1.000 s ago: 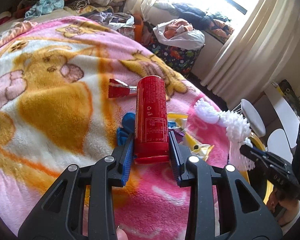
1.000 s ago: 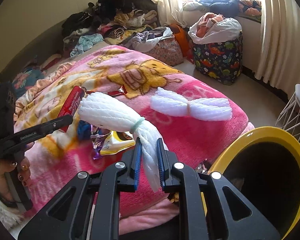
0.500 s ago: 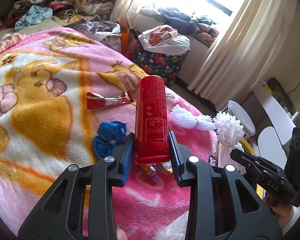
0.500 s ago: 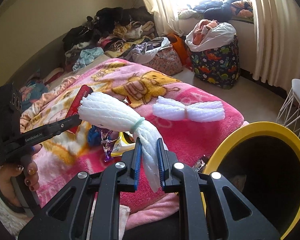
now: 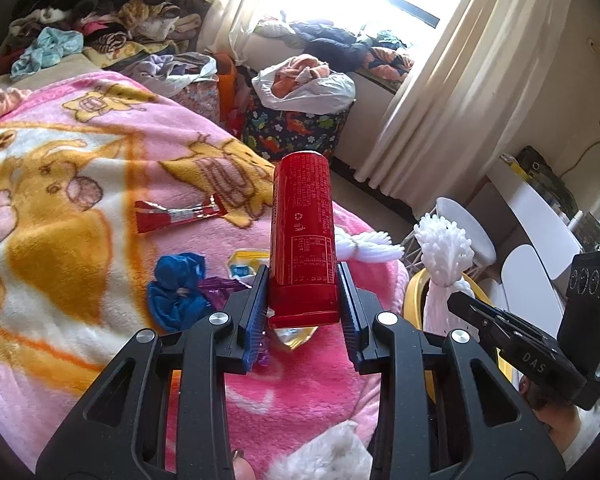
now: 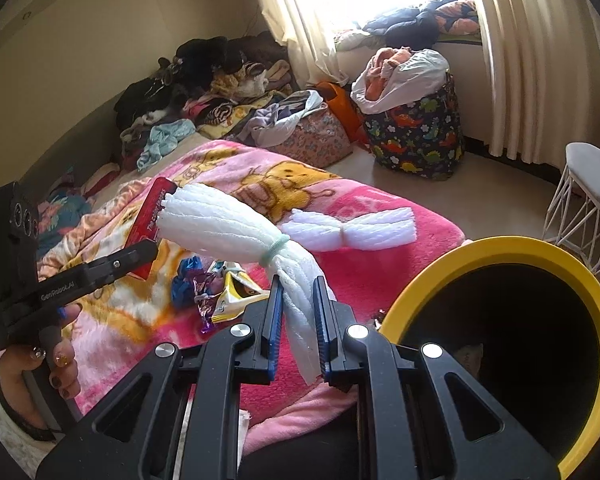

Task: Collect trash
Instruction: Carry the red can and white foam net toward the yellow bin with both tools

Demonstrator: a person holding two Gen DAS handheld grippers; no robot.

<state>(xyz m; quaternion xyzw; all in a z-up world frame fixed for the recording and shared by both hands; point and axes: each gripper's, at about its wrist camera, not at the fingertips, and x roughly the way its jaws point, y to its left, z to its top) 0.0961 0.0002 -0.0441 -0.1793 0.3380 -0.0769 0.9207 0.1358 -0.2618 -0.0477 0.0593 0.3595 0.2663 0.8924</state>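
Observation:
My left gripper (image 5: pixel 303 308) is shut on a tall red can (image 5: pixel 303 236) and holds it above the pink blanket (image 5: pixel 60 168). My right gripper (image 6: pixel 297 320) is shut on a white foam net bundle (image 6: pixel 228 224), held beside the yellow bin (image 6: pixel 496 246) at lower right. The can also shows in the right wrist view (image 6: pixel 150 216). On the blanket lie a second white foam bundle (image 6: pixel 352 230), a red wrapper (image 5: pixel 176 216), a blue crumpled wrapper (image 5: pixel 180 288), a purple wrapper (image 6: pixel 204 312) and a yellow packet (image 6: pixel 236 292).
A dinosaur-print hamper (image 6: pixel 416 136) stuffed with clothes stands by the curtains. Piles of clothes (image 6: pixel 204 80) lie along the far wall. A white wire stool (image 6: pixel 592 192) stands right of the bin. The bin's dark opening (image 6: pixel 512 344) faces up.
Both grippers have risen and drawn back from the bed towards the yellow bin, each still holding its item. The bin's opening fills more of the right wrist view.

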